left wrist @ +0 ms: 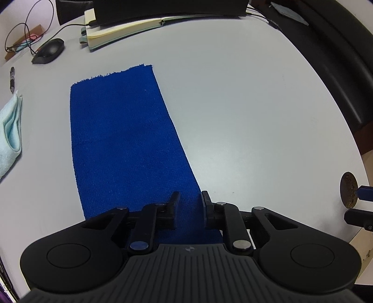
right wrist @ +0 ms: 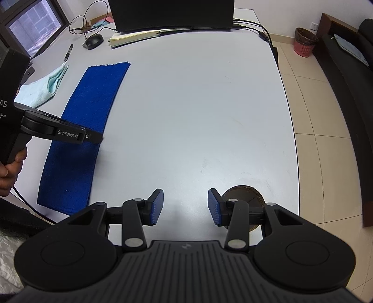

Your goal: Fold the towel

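A blue towel lies as a long narrow strip on the white table, running away from me. My left gripper points steeply down at the near part of the strip's right edge. Its jaws are nearly together, blue cloth fills the narrow gap, and the rest of the towel stays flat. The right wrist view shows the same towel, with the left gripper at its right edge and a hand holding it. My right gripper hovers open over bare table to the towel's right, holding nothing.
A pale aqua cloth lies left of the towel. A pen, a mouse, an open notebook and a dark monitor base sit at the far edge. A round brown disc sits beside the right gripper. The table's right edge drops to tiled floor.
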`<control>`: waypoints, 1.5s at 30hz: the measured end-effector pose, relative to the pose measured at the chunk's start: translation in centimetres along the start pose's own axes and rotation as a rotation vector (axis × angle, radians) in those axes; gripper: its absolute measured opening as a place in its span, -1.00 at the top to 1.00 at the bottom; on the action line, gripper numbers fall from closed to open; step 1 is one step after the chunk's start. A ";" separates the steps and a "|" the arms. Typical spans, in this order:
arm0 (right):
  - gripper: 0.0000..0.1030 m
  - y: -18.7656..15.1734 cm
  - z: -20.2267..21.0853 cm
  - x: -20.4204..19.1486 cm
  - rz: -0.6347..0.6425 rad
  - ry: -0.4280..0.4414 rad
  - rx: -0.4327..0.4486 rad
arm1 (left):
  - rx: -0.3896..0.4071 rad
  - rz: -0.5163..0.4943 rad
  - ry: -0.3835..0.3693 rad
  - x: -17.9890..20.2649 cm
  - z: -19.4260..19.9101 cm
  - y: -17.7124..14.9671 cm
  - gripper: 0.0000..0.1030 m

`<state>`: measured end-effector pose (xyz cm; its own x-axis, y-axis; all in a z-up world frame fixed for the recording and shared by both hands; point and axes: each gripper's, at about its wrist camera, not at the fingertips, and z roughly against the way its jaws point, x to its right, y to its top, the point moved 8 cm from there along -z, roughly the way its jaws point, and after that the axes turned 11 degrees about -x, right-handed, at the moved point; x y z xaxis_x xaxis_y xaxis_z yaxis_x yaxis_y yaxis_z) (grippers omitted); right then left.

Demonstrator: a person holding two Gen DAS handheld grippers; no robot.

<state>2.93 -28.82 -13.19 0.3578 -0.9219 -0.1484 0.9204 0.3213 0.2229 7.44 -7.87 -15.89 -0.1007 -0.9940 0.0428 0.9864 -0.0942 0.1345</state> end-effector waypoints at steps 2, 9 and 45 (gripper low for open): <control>0.16 -0.1 0.1 0.1 -0.005 0.001 0.002 | 0.001 -0.004 0.009 0.0 0.0 0.0 0.77; 0.16 -0.2 0.2 -0.2 0.003 0.001 0.009 | 0.007 0.009 0.015 -0.2 0.1 0.2 0.95; 0.16 4.1 -2.4 -10.2 0.165 0.072 0.023 | 0.176 0.309 0.045 -13.5 8.3 -4.0 0.95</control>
<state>3.41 -17.59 -13.13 0.5144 -0.8392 -0.1763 0.8449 0.4608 0.2716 3.78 6.37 -8.77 0.2083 -0.9759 0.0651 0.9315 0.2182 0.2909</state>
